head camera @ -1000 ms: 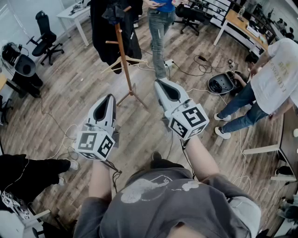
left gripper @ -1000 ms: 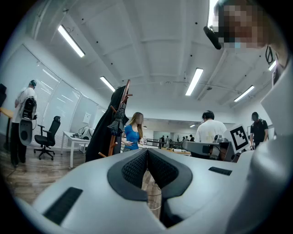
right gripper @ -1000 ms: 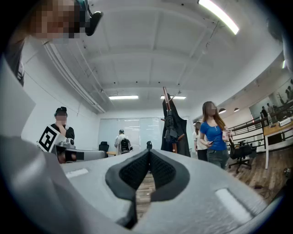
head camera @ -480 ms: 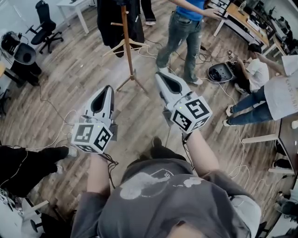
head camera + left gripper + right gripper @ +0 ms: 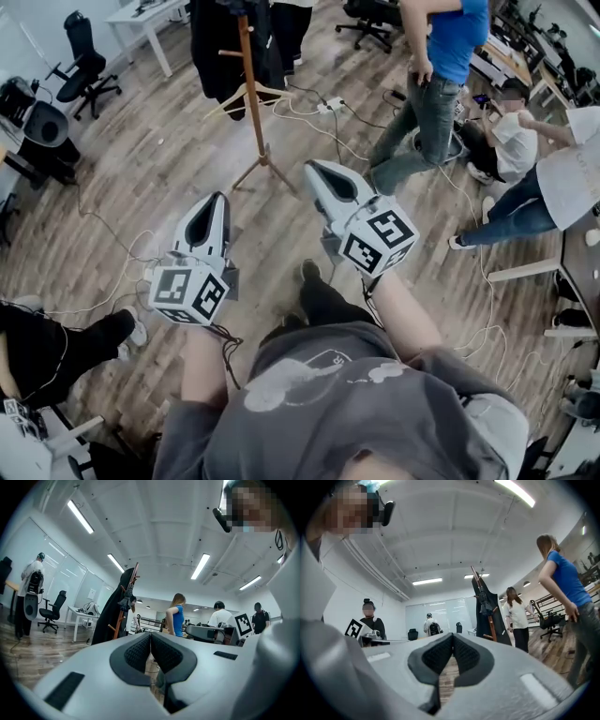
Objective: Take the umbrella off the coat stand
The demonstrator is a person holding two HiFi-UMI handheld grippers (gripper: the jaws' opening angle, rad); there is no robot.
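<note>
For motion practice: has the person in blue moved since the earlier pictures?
Yes: the person in blue stepped right, away from the coat stand.

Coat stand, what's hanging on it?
A long black coat hangs on the wooden coat stand, plus a small dark bundle, probably the umbrella. The coat hides whatever hangs behind it.

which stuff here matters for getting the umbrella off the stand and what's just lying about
For the job: coat stand, dark umbrella hanging near its top, left gripper, right gripper, both shut.
Just around: dark coat, office chair, floor cables, white table.
</note>
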